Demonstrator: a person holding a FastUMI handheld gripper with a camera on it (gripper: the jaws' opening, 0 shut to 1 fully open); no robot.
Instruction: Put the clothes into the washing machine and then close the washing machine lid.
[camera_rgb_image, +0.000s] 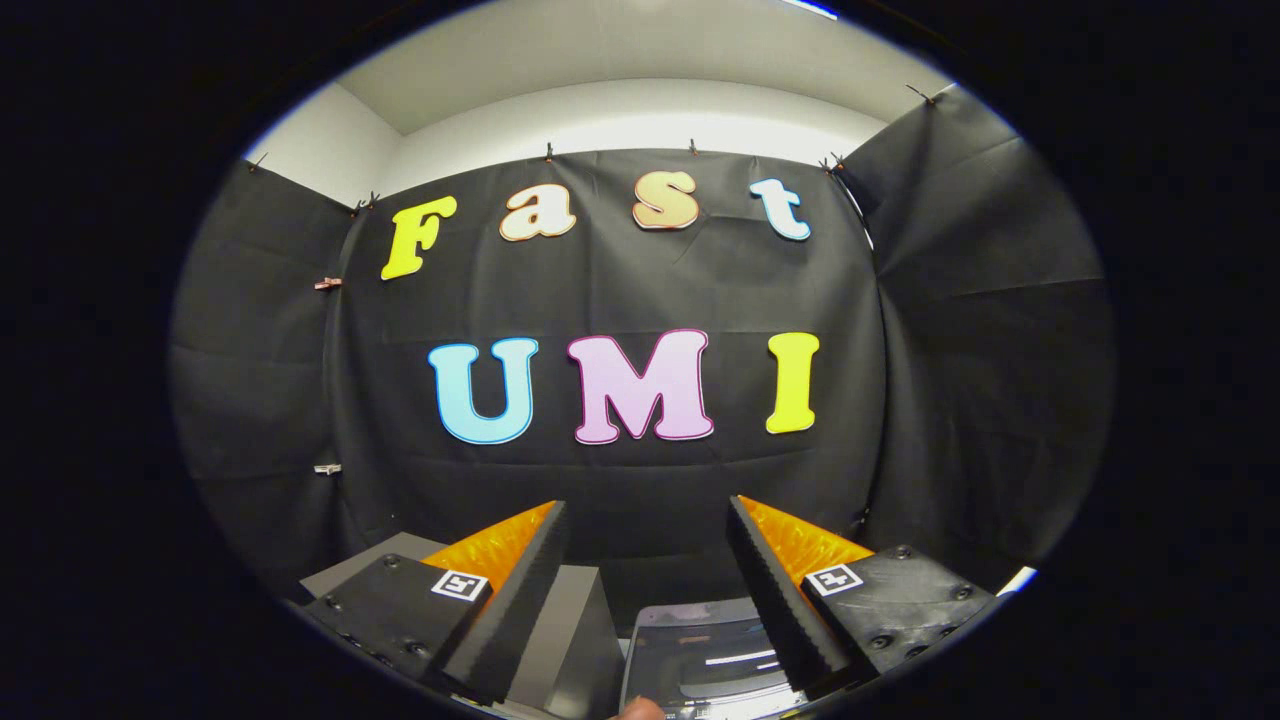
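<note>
Spread wide, both fingers of my gripper (648, 520) point at the black cloth wall (620, 290) with nothing between them. Below and between the fingers I see the washing machine lid (705, 650), a glossy grey panel lying flat, with light streaks reflecting on it. Left of it, partly behind my left finger (520, 590), stands a grey box-like block (570, 630). A small rounded tip, probably a person's fingertip (640, 709), pokes in at the lid's near edge.

booth wall (620, 290): matt black cloth, lightly creased
washer lid (700, 655): glossy, see-through, reflecting light
grey box (565, 640): smooth, matt
claw (648, 520): open, ridged inner faces
</note>
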